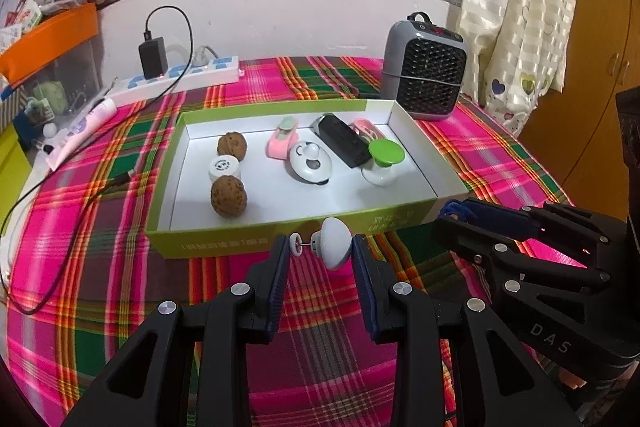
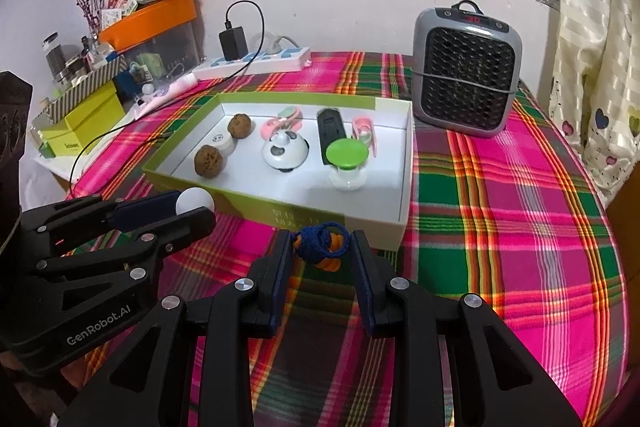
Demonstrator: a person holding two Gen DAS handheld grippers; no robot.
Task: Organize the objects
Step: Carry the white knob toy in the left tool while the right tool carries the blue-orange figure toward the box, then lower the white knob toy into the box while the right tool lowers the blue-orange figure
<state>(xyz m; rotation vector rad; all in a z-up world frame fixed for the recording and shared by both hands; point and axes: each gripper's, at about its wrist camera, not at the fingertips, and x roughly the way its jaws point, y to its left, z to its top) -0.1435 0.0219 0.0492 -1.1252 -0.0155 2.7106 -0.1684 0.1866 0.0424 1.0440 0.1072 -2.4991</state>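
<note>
We hold a two-finger gripper in each hand, side by side, low above a plaid tablecloth. The left gripper is clamped on a small white mushroom-shaped knob, its thin stem lying crosswise between the pads. The right gripper pinches orange earplugs on a blue cord. Directly ahead of both, just past the fingertips, sits an open green box, its long side running left to right, holding walnuts and small gadgets. Both grippers point level toward its near wall, each about equally close.
</note>
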